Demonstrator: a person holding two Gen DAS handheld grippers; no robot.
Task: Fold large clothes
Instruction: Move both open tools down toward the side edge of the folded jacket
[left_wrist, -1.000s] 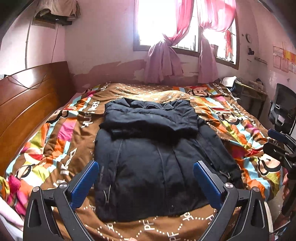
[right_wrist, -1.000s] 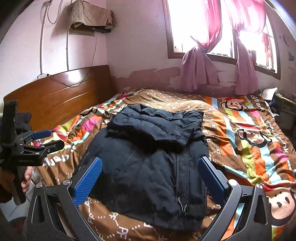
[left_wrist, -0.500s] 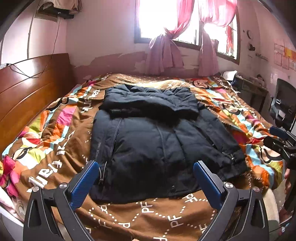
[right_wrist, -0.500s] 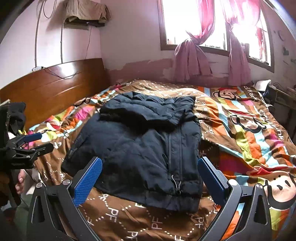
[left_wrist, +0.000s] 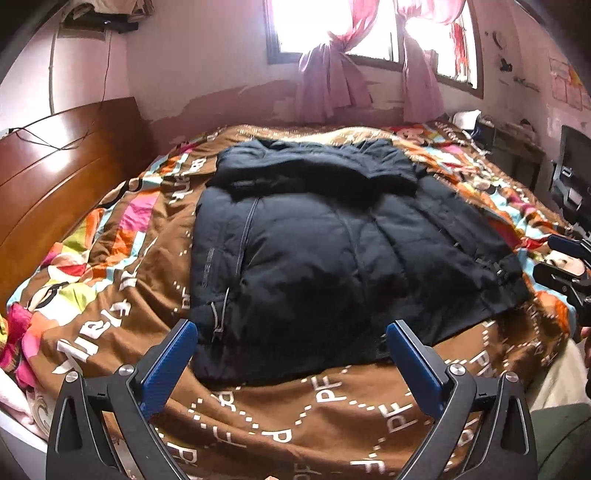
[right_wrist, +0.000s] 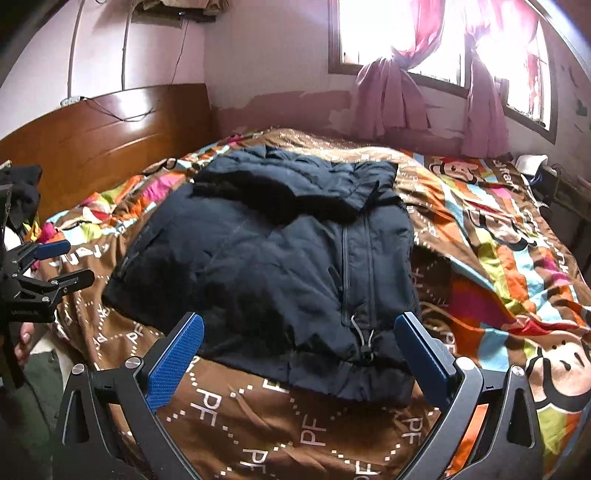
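1. The jacket (left_wrist: 343, 254) looks soft, puffy and thick. It will likely bend easily but puff back up. A good place to grab is the bottom edge, at the 2 corners.
2. The jacket is dark and zipped, with its hood folded down on top.
3. It lies flat in the middle of the bed (left_wrist: 122, 280).
4. The left gripper (left_wrist: 291, 363) and right gripper (right_wrist: 299, 356) are both wide apart and hold nothing, just past the jacket's bottom edge.

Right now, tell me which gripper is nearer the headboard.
Left. The left gripper is off the jacket's hem corner on the headboard side; the right gripper is off the far corner.
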